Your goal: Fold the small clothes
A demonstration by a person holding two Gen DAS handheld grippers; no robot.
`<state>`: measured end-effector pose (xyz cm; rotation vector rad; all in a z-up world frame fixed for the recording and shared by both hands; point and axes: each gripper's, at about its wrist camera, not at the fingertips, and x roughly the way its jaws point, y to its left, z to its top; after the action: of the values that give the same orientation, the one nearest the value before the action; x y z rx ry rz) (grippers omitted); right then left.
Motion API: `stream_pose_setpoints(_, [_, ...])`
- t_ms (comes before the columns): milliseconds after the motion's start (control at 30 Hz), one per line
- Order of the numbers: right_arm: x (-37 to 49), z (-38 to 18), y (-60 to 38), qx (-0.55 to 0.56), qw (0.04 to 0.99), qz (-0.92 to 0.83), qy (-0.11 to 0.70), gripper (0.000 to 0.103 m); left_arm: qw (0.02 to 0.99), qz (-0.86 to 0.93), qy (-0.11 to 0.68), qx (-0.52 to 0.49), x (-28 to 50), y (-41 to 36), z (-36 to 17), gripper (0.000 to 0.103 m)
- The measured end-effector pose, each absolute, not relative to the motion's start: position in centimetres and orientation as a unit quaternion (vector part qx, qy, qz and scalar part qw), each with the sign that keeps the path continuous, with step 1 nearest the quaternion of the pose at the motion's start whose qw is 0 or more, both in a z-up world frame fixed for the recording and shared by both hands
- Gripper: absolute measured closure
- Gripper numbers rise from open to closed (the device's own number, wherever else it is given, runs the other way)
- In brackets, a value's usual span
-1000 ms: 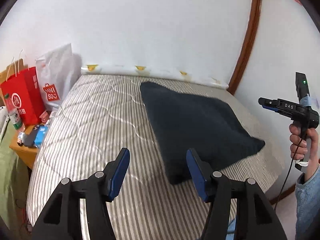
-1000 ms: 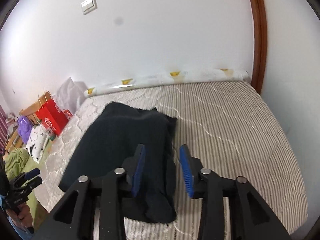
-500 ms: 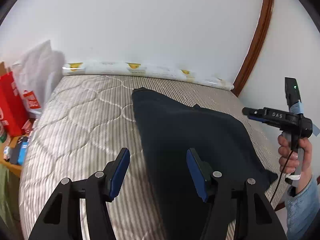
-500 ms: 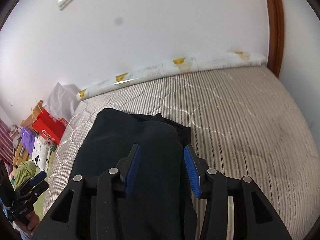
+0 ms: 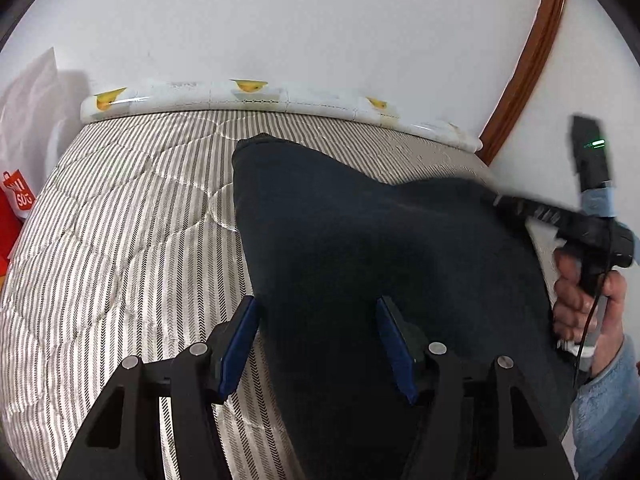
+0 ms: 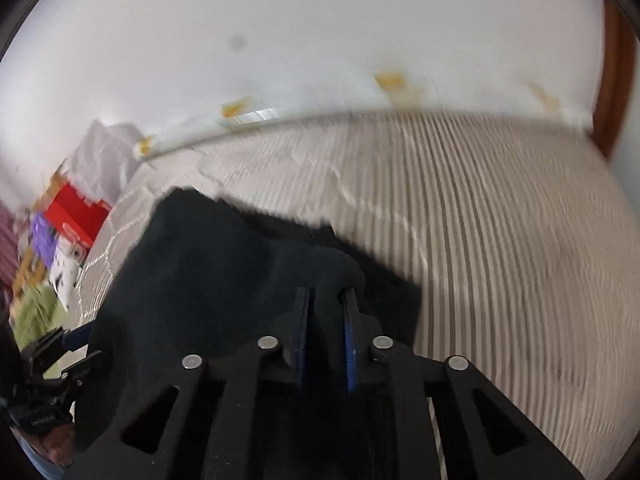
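A dark navy garment (image 5: 360,220) lies on the striped mattress (image 5: 120,240). My left gripper (image 5: 316,304) hovers over its near left edge, jaws opening; cloth lies below and between the blue pads (image 5: 240,340), which do not press it. In the left wrist view my right gripper (image 5: 500,200), held by a hand (image 5: 576,300), reaches into the garment's right side. In the blurred right wrist view my right gripper (image 6: 325,294) is closing tight on a raised ridge of the garment (image 6: 208,264). My left gripper (image 6: 76,336) shows at the lower left.
A white printed roll (image 5: 260,94) lies along the wall at the mattress's far edge. A white bag (image 5: 28,92) and a red bag (image 5: 12,200) stand left of the bed. A brown wooden frame (image 5: 528,52) runs up the right wall. Bare mattress (image 6: 480,220) extends right of the garment.
Both grippers moved forward and down onto the garment. The right gripper's jaws went from apart to pinched on a fold of cloth. The left jaws stay apart.
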<state>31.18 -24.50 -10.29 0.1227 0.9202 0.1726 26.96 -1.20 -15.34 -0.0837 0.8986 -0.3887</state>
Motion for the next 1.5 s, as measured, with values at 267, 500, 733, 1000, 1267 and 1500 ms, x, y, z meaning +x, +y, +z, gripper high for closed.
stream_pose_setpoints(267, [32.0,-13.0,-26.2,0.048,0.894,0.025,0.445,0.094,0.881,-0.198,0.429,-0.03,26.3,-1.6,-15.2,0.043])
stream_pose_setpoints(500, [29.8,-10.2,-28.2,0.071,0.895,0.027,0.44,0.081,0.881,-0.193,0.43,-0.038,24.9,-1.1,-14.7,0.044])
stream_pose_setpoints(733, [23.6,-7.9,-28.6,0.075,0.889,0.066,0.448,0.066,0.89,-0.182,0.416,-0.028,21.6,-1.5,-14.0,0.044])
stream_pose_setpoints(1000, [18.5,-12.0,-28.8,0.112,0.868,0.088,0.475,0.065,0.895,-0.17,0.412,-0.03,18.2,-0.7,-13.9,0.044])
stream_pose_setpoints(1267, [17.7,-12.6,-28.2,0.105,0.873,0.073,0.47,0.091,0.9,-0.153,0.409,-0.014,17.2,-1.0,-14.3,0.044])
stream_pose_setpoints(1500, [16.1,-11.2,-28.3,0.067,0.894,0.057,0.439,0.095,0.893,-0.165,0.418,-0.016,17.6,-0.9,-15.7,0.042])
